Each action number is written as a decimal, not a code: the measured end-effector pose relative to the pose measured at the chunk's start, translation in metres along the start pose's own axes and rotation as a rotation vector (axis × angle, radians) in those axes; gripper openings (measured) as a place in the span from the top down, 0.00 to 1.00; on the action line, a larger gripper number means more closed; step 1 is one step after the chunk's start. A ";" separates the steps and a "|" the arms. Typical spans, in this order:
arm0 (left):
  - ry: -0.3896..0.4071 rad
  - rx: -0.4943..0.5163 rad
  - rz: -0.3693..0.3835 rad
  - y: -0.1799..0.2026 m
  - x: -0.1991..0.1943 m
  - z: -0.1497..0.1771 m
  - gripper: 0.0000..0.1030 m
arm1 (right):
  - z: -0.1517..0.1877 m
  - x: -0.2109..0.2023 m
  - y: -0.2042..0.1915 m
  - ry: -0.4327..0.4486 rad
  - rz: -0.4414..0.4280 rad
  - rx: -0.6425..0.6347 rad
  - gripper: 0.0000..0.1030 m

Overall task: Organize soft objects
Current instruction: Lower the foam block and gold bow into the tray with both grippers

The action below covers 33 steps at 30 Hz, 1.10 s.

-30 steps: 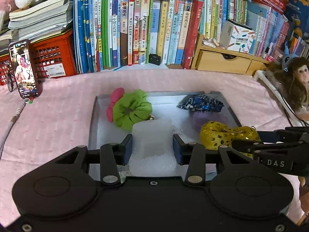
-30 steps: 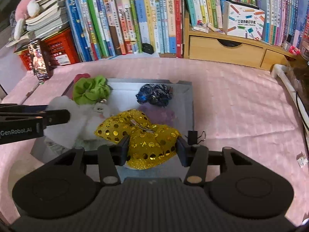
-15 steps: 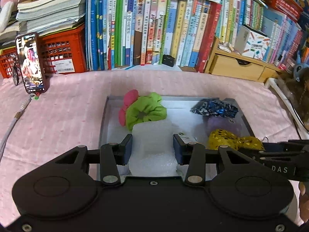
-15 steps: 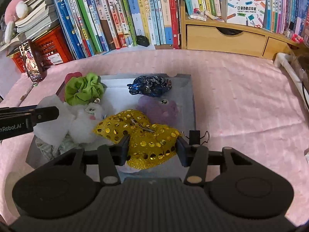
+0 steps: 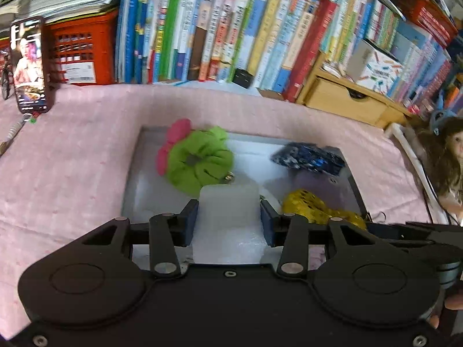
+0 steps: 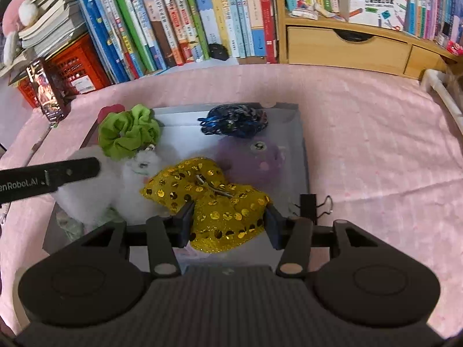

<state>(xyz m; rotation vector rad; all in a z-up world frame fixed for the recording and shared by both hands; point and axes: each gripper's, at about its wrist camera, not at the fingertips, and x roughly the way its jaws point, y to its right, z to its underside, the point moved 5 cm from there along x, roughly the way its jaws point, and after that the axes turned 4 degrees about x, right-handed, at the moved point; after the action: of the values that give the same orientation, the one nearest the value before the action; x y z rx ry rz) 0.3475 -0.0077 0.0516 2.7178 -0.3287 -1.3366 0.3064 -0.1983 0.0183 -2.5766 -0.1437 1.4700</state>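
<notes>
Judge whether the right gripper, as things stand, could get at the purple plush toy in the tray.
Probably not yet. The right gripper looks shut on the yellow sequin bow, which lies between it and the purple plush toy in the tray. Once the bow is released, nothing else seems to block the way.

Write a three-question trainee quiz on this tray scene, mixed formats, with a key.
1. True or false: the left gripper is shut on a white soft object.
2. Multiple choice: the yellow sequin bow between the right gripper fingers lies (A) on the books, (B) in the tray, (C) in the red crate.
3. Fill in: the scrunchie in the tray's far left corner is ____.

Key: 1 true; 2 B; 3 green
</notes>
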 end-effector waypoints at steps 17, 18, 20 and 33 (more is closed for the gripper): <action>0.116 0.108 -0.049 0.003 -0.022 -0.023 0.59 | 0.000 -0.001 0.012 0.011 0.009 0.020 0.46; 0.117 0.133 -0.083 0.002 -0.018 -0.022 0.59 | 0.000 -0.001 0.012 0.011 0.009 0.019 0.46; 0.111 0.170 -0.130 0.001 -0.010 -0.019 0.59 | 0.001 -0.002 0.012 0.012 0.010 0.015 0.46; 0.035 0.125 -0.142 -0.010 0.021 -0.008 0.59 | 0.000 0.001 0.013 0.017 0.019 0.020 0.45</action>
<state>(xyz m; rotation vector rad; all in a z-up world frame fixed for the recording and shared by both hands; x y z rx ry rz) 0.3676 -0.0031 0.0386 2.9142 -0.2274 -1.3433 0.3070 -0.2112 0.0144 -2.5811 -0.1018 1.4487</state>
